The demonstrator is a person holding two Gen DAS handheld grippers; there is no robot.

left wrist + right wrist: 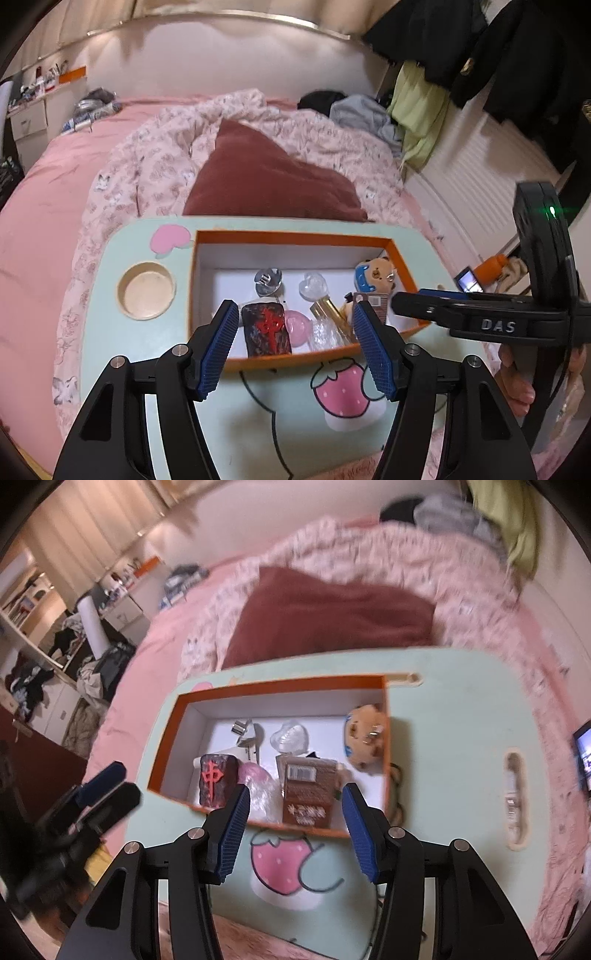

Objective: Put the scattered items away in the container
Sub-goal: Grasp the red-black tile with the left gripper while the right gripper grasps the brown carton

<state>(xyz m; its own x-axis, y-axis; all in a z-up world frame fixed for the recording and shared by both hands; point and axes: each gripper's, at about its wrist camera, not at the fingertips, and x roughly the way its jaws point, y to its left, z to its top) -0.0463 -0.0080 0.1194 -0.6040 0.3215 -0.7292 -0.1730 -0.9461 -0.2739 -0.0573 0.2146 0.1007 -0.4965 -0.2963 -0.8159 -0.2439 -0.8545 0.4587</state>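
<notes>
An orange box (295,236) (280,683) with a white inside stands on the mint lap table (110,332) (443,738). In it lie a black mahjong tile (266,328) (216,779), a pink round piece (295,325), a gold tube (328,308), a silver clip (267,280), a clear heart (314,286), a brown carton (306,790) and a plush bear (376,275) (365,734). My left gripper (295,304) (122,784) hovers open over the box's near wall, empty. My right gripper (295,788) (406,299) hangs open and empty at the box's near right.
The table rests on a pink bed with a dark red pillow (266,177) behind the box. A round cup recess (146,291) sits left of the box, a slot (515,797) to the right. A lit phone (467,280) lies off the table's right edge.
</notes>
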